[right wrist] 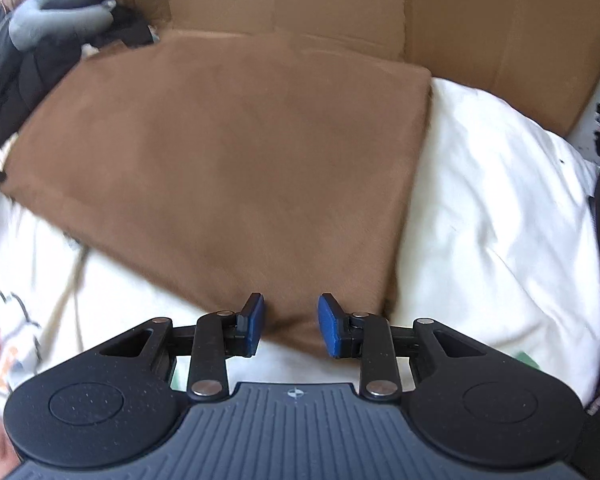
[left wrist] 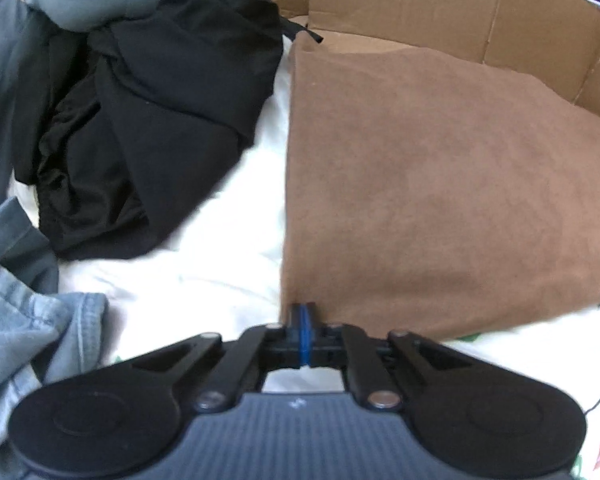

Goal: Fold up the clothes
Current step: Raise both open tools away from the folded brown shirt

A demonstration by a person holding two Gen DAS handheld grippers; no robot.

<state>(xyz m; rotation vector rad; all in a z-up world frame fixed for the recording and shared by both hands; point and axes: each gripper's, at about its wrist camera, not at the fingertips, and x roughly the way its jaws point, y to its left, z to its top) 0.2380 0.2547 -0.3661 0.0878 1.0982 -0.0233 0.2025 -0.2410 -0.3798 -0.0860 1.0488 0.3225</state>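
Observation:
A brown folded cloth point(left wrist: 440, 184) lies flat on white bedding point(left wrist: 204, 264). My left gripper point(left wrist: 301, 312) is shut, its blue pads pressed together at the cloth's near left corner, pinching the edge there. In the right wrist view the same brown cloth point(right wrist: 228, 168) fills the middle. My right gripper point(right wrist: 291, 312) is open at the cloth's near right edge. Its blue pads point(right wrist: 256, 320) stand apart on either side of a bit of that edge without pressing it.
A heap of black clothes point(left wrist: 152, 128) lies left of the brown cloth, with blue-grey garments point(left wrist: 16, 320) further left and in front. Cardboard walls point(right wrist: 420, 8) rise behind the bed. White bedding point(right wrist: 492, 208) stretches to the right of the cloth.

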